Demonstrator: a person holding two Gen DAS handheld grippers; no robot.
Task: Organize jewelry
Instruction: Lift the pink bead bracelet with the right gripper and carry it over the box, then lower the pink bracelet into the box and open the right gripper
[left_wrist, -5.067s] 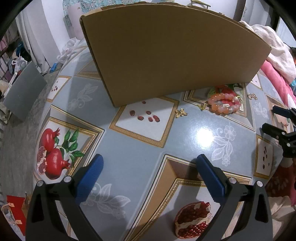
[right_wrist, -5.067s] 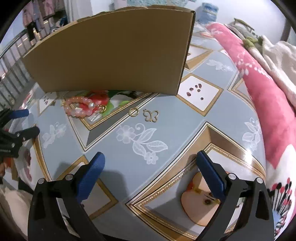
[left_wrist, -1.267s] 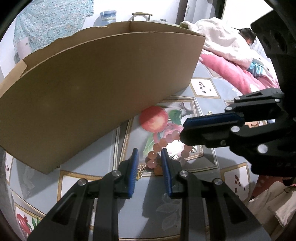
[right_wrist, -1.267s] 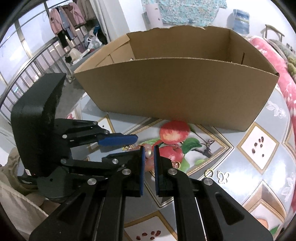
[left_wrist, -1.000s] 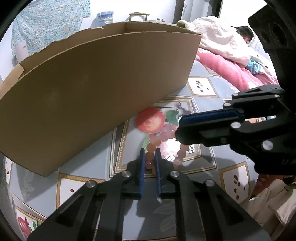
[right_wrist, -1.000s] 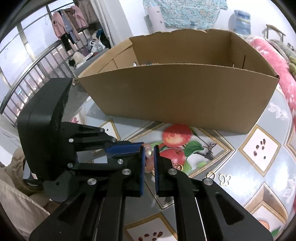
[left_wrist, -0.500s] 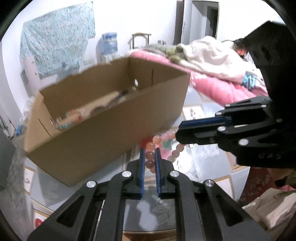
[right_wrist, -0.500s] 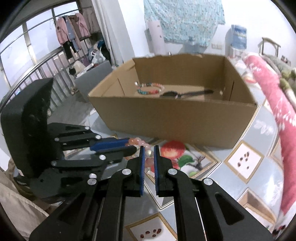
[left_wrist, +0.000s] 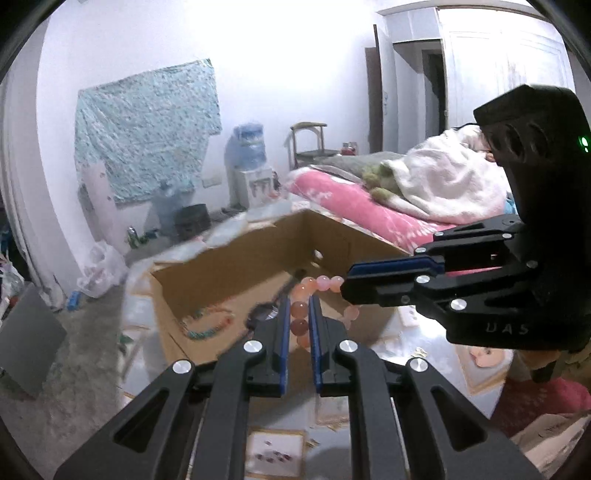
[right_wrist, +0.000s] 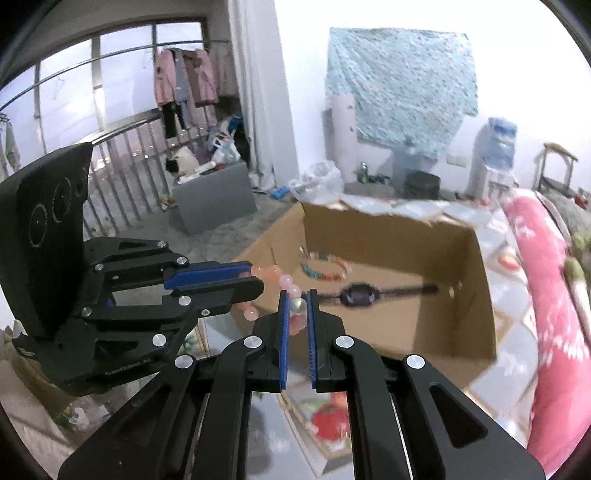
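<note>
A pink bead bracelet (left_wrist: 300, 309) hangs in the air between both grippers, in front of an open cardboard box (left_wrist: 236, 273). My left gripper (left_wrist: 297, 304) is shut on one side of the bracelet. My right gripper (right_wrist: 296, 300) is shut on the other side (right_wrist: 297, 305); it shows in the left wrist view (left_wrist: 347, 284) at the right. The left gripper shows in the right wrist view (right_wrist: 255, 280) at the left. Inside the box (right_wrist: 391, 236) lie a multicoloured bead bracelet (right_wrist: 323, 267) and a dark wristwatch (right_wrist: 360, 293).
The box stands on a table with a blue fruit-pattern cloth (right_wrist: 332, 413). Small gold trinkets (left_wrist: 417, 350) lie on the cloth at the right. A bed with pink and white bedding (left_wrist: 388, 199) is beyond. A grey bin (right_wrist: 214, 195) stands on the floor.
Both grippers closed on the pink bracelet on the table and have lifted it together, well above the cloth, to the height of the box opening.
</note>
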